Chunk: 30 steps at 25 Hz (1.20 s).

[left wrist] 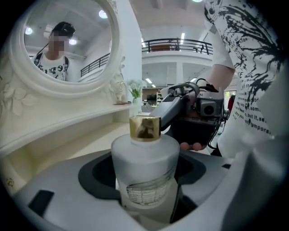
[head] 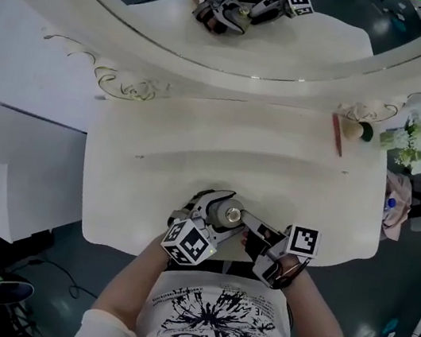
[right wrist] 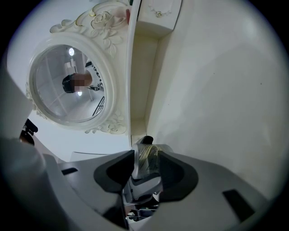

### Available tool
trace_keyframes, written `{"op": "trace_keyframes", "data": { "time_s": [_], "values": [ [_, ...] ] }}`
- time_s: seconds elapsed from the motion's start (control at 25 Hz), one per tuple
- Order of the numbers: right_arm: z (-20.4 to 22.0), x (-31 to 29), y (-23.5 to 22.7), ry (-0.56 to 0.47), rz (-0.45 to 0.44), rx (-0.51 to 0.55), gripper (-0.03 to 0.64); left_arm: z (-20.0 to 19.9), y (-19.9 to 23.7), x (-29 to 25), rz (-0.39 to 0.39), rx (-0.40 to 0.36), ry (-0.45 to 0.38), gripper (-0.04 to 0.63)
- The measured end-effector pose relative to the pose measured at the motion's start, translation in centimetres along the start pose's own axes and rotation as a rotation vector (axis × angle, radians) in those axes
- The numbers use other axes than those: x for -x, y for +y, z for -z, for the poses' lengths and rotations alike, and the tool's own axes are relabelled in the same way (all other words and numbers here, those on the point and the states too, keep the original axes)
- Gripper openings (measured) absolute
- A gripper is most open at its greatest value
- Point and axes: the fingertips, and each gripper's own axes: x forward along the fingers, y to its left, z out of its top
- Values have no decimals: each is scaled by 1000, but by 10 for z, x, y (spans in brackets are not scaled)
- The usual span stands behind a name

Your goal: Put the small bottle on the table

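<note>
The small bottle [left wrist: 144, 167] is frosted white with a gold cap [left wrist: 145, 127]. It stands upright between the jaws of my left gripper [left wrist: 144, 191], which is shut on its body. In the head view the bottle [head: 228, 214] is held just above the front edge of the white dressing table [head: 156, 154]. My right gripper [head: 243, 220] reaches in from the right. In the right gripper view its two black pads sit against either side of the gold cap [right wrist: 148, 158], so the right gripper [right wrist: 146, 170] is shut on the cap.
A big oval mirror [head: 238, 56] in a carved white frame rises behind a raised shelf. At the table's back right lie a red stick [head: 337, 133] and a small round item [head: 354, 131], with white flowers [head: 417, 140] beside them. The person's torso is close to the front edge.
</note>
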Motion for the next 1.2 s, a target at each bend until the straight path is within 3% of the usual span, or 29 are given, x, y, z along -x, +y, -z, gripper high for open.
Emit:
{"op": "trace_keyframes", "data": {
  "time_s": [0.36, 0.56, 0.64, 0.76, 0.92, 1.04, 1.2],
  "values": [
    [10, -5, -1, 13, 96, 30, 177, 5, -1, 2, 7, 29, 28, 351],
    [8, -6, -1, -7, 118, 41, 176, -9, 2, 15, -35, 51, -22, 353],
    [4, -4, 6, -33, 98, 42, 169, -19, 2, 24, -51, 46, -47, 351],
    [-6, -1, 36, -69, -1, 96, 153, -41, 8, 44, -92, 69, -117, 351],
    [-18, 10, 79, -112, -64, 249, 63, -78, 21, 75, -160, 85, -241, 348],
    [-20, 18, 103, -123, -54, 472, 47, -99, 35, 97, -248, 87, -307, 206],
    [-15, 21, 136, -137, -51, 727, 37, -121, 51, 121, -345, 115, -390, 85]
  ]
}}
